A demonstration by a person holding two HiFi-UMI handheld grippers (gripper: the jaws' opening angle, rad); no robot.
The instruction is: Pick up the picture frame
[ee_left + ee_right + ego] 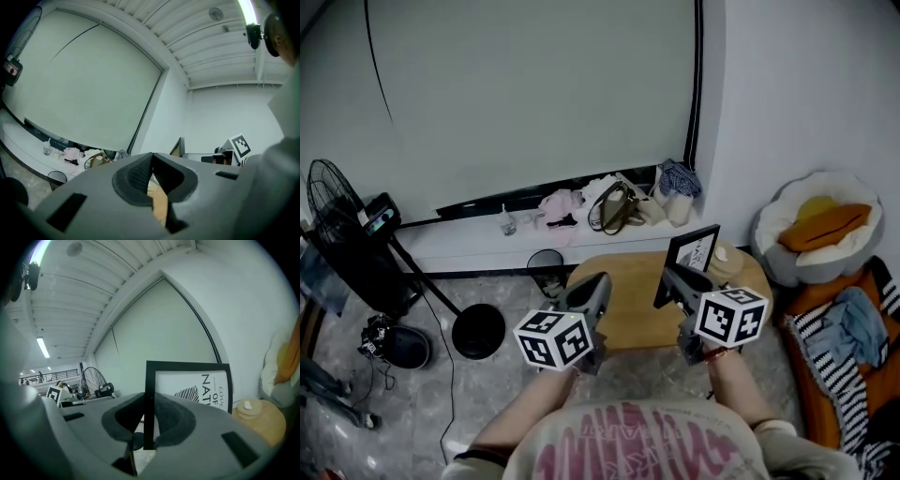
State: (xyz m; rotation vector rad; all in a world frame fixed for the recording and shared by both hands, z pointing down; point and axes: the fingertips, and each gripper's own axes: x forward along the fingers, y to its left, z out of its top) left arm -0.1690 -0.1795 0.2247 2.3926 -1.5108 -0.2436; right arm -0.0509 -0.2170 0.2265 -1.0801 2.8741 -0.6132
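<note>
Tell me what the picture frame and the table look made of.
The picture frame looks like black painted wood or plastic: thin, matte, straight-edged; which one is unclear. The table looks like light wood or veneer: smooth, even tan top.

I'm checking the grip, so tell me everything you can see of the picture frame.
The picture frame is a thin black rectangle around a white print with a leaf and dark lettering. It stands upright above the round wooden table, one side edge clamped between the pads of the right gripper.
</note>
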